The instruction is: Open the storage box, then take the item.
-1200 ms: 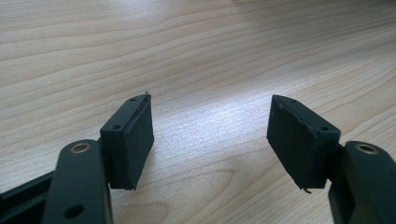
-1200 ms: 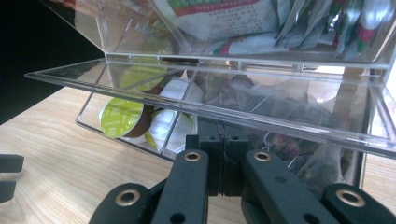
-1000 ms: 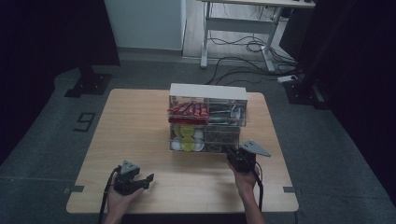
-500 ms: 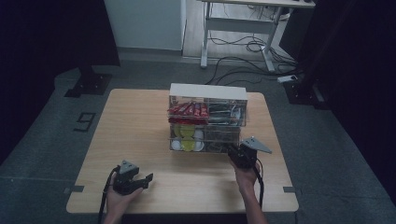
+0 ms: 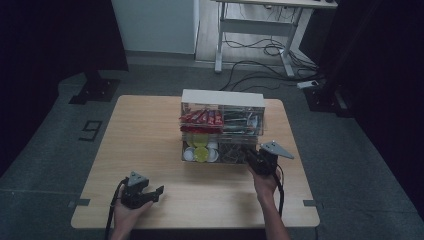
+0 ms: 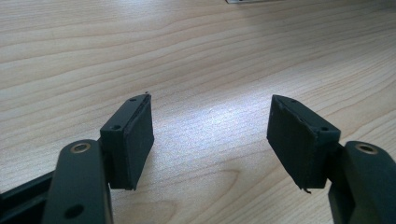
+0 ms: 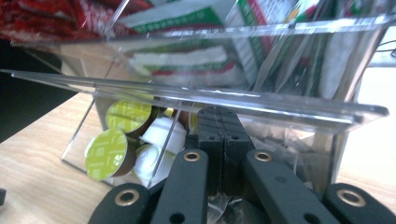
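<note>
Wooden table bears clear two-tier organizer, packets above, capsules below.

You have a clear acrylic two-tier organiser standing mid-worktop, toward the far edge of the light wooden worktop. Red sachets lie in its upper tier at left, round foil-topped capsules in the lower tier beneath them. Your right gripper sits at the organiser's lower right front, jaws reaching into that tier. Your left gripper rests near the worktop's near edge, well apart at left.
</note>
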Motion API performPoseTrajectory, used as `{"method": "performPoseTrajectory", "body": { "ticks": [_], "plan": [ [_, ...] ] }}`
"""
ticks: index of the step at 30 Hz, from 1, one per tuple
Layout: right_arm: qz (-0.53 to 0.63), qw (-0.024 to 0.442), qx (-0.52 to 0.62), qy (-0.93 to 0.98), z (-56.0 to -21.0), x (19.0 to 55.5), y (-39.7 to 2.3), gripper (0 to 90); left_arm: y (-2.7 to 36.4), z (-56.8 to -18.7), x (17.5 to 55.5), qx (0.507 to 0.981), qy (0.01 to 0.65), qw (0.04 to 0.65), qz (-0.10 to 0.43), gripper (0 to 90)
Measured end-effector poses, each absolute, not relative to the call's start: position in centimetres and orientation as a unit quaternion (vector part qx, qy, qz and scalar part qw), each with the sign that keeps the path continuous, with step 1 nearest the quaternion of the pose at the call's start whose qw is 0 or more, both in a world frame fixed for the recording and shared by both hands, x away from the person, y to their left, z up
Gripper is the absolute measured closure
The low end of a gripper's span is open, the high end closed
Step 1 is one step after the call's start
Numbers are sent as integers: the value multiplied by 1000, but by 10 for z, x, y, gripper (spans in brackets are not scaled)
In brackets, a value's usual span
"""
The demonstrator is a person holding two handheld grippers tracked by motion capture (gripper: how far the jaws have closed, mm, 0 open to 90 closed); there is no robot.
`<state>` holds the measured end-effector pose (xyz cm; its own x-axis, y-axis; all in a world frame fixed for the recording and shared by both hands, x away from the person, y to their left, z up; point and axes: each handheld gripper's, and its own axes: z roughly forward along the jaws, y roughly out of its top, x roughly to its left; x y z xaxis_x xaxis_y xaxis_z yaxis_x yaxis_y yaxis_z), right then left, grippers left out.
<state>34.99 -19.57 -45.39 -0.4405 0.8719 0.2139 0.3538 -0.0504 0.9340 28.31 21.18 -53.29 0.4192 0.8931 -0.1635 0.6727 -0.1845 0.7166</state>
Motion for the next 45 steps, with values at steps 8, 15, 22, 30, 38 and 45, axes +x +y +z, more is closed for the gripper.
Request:
{"method": "performPoseTrajectory", "body": {
  "ticks": [8,15,22,30,38,45],
  "plan": [
    [550,239,476,644,-447,354,-198,889,212,-533,283,753,520,375,149,318],
    [552,238,477,642,-448,354,-198,889,211,-532,283,755,517,373,150,318],
    [552,238,475,642,-449,354,-198,889,207,-527,282,753,512,381,158,319],
    [554,236,468,647,-449,355,-200,888,199,-516,287,753,505,388,166,318],
    [554,237,468,647,-449,355,-200,888,177,-497,295,757,480,405,180,320],
    [551,235,467,650,-447,355,-201,888,161,-487,307,758,471,416,178,324]
  ]
}}
